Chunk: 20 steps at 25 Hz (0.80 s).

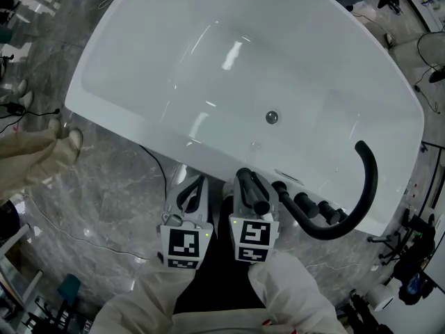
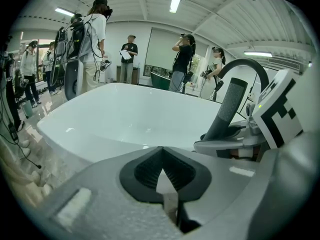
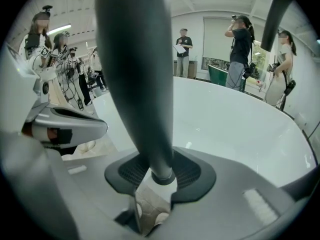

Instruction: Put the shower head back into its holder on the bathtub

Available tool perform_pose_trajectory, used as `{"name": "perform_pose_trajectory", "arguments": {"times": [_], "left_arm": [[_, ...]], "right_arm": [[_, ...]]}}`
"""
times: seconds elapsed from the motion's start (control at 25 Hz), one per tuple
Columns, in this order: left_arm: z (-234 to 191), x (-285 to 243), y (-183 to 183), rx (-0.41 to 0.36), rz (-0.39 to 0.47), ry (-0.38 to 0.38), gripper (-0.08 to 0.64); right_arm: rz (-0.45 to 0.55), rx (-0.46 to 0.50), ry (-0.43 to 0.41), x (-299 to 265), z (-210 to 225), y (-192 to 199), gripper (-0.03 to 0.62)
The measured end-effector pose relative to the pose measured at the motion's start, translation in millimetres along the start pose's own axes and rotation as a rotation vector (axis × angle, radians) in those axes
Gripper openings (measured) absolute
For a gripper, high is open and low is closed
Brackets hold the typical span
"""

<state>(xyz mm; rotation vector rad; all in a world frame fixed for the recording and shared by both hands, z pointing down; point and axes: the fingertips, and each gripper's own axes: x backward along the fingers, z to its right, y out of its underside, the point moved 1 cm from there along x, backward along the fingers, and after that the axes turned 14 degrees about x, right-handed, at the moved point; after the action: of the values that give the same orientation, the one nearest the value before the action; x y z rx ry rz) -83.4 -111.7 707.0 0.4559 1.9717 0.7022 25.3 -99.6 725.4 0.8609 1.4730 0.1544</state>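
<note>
White bathtub (image 1: 174,82), head view: it fills the upper frame, its near rim running just ahead of both grippers. On that rim, to the right, stand a row of black fittings (image 1: 304,202) and a curved black spout (image 1: 365,179). The holder is presumably among these fittings, but which one cannot be told. The right gripper (image 1: 248,190) is clamped on the shower head (image 1: 243,176), a dark handle held upright just short of the rim and beside the nearest fitting. The left gripper (image 1: 193,190) sits alongside, apart from the tub.

Left gripper view: the jaws are pressed together with nothing between them. The grey handle rises from the neighbouring claw at right. Several people (image 2: 182,59) stand beyond the tub.

Right gripper view: the ribbed pads pinch the handle close to its lower end, so most of its length stands above the grip.

Handling note, as a judgement: with the grip so low, the long upper part may sway. Carry it slowly rightward along the rim and keep it upright. Line the base up over the socket before lowering it. Release only once it is seated. The empty claw should stay clear of the fittings.
</note>
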Motion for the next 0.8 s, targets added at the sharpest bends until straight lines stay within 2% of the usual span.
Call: {"name": "perform_pose_trajectory", "arguments": {"times": [0.12, 0.32, 0.56, 0.8], "left_arm": [[-5, 3, 3, 0.0, -0.002, -0.003, 0.0], [-11, 13, 2, -0.009, -0.001, -0.001, 0.0], [-14, 32, -3, -0.032, 0.006, 0.017, 0.0], [-14, 62, -11, -0.065, 0.004, 0.03, 0.0]], "right_arm": [[0.008, -0.044, 0.014, -2, 2, 0, 0.159], [-0.013, -0.065, 0.028, 1, 5, 0, 0.207], [-0.054, -0.101, 0.012, 20, -7, 14, 0.212], [-0.052, -0.102, 0.01, 52, -20, 6, 0.209]]}}
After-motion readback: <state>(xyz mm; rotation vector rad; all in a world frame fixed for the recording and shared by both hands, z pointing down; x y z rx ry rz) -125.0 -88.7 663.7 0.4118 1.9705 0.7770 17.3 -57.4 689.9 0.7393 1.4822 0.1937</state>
